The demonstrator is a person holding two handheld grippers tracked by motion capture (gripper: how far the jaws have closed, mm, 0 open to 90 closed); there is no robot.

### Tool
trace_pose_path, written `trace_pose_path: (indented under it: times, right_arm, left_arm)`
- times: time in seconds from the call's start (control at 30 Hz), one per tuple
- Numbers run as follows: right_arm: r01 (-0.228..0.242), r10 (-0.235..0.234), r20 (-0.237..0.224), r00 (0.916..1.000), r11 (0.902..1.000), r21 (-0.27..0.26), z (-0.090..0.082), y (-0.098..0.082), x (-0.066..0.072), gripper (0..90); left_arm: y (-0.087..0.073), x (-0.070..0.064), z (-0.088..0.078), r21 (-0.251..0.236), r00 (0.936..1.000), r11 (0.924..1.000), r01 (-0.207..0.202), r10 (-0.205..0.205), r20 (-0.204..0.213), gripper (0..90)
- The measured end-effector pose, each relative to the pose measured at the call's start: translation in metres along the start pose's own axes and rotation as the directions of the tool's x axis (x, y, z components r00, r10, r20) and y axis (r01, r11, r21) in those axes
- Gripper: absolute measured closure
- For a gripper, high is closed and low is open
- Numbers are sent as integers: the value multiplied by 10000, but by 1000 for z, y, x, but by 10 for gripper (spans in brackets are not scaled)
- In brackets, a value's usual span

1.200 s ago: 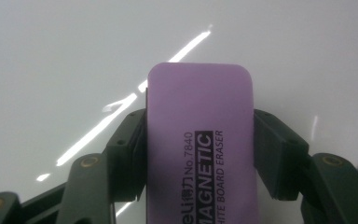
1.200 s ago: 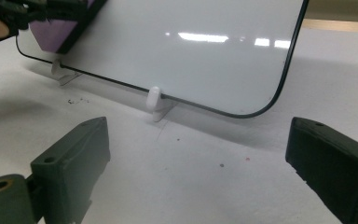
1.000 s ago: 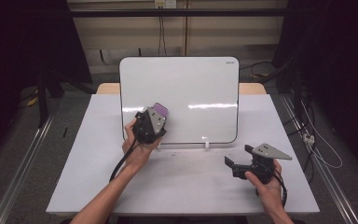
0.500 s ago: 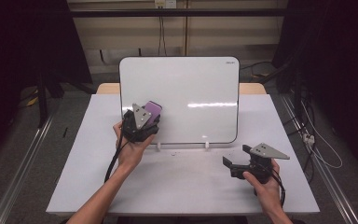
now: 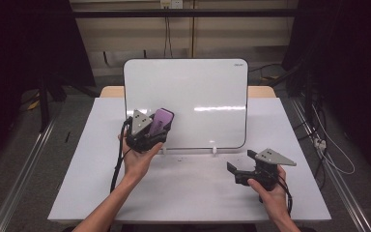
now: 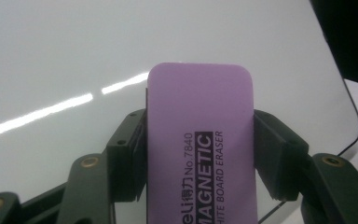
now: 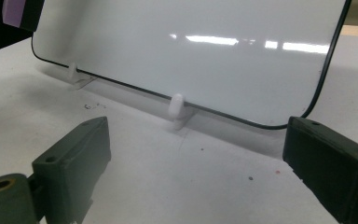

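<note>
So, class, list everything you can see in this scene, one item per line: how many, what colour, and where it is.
Whiteboard: one, white with a thin dark edge, standing upright at the back of the table.
Board feet: two, white, under the whiteboard's lower edge.
Eraser: one, purple with black lettering, clamped in the left tool in front of the whiteboard.
Table: one, white top.
Left tool: one, black, shut on the eraser, held up at the board's lower left.
Right tool: one, black, jaws open, low over the table at front right.
Hands: two, one gripping each tool.
</note>
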State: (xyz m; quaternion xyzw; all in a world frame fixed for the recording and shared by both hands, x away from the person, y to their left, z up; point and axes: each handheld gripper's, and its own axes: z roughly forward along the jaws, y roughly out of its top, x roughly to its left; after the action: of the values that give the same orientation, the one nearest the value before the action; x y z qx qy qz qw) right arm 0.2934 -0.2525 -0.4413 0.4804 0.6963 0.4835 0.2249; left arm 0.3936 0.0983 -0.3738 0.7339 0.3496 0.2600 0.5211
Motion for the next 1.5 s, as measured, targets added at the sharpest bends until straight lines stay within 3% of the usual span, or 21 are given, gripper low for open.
trace_pose_path:
  times: [0.03, 0.23, 0.47, 0.57, 0.73, 0.9, 0.97, 1.03, 1.1, 1.3, 1.5]
  right_arm:
    - [-12, 12, -90, 10000, 10000, 18, 0, 0, 1, 71]
    - [-83, 79, -288, 9996, 9999, -121, 3, 3, 7, 70]
    - [39, -52, -1019, 9948, 9999, -131, 14, 8, 22, 62]
    - [77, -111, -1233, 9923, 9996, -279, 18, 12, 29, 61]
    - [117, -166, -1622, 9866, 9994, -311, 22, 14, 39, 60]
    - [26, -101, -1914, 9815, 9992, -393, 25, 17, 48, 59]
    - [35, -115, -1999, 9797, 9992, -403, 27, 19, 50, 60]
    - [27, -119, -2059, 9785, 9990, -453, 30, 21, 52, 61]
    - [-292, 176, -2272, 9737, 9984, -477, 34, 23, 55, 62]
    - [-575, 375, -2770, 9601, 9963, -644, 39, 26, 66, 72]
    - [-1021, 684, -3148, 9467, 9905, -917, 45, 29, 75, 112]
  left_arm:
    - [0, -1, -1, -15, 10000, 10000, -77, 77, -34, 412]
    - [3, -3, -5, -262, 9970, 9981, 555, -540, 561, 412]
    - [7, -8, -13, -465, 9898, 9940, 987, -932, 1078, 412]
    - [8, -11, -16, -495, 9898, 9945, 920, -859, 1139, 412]
    - [7, -13, -18, -523, 9801, 9900, 1312, -1217, 1567, 411]
    - [5, -13, -21, -502, 9760, 9896, 1348, -1239, 1791, 411]
    - [3, -13, -22, -452, 9695, 9868, 1552, -1434, 1986, 412]
    - [4, -12, -24, -427, 9698, 9872, 1536, -1423, 1979, 411]
    - [4, -11, -26, -517, 9660, 9842, 1695, -1555, 2066, 411]
    - [8, -15, -31, -689, 9706, 9852, 1568, -1408, 1955, 412]
    - [9, -18, -30, -756, 9670, 9847, 1573, -1380, 2141, 411]
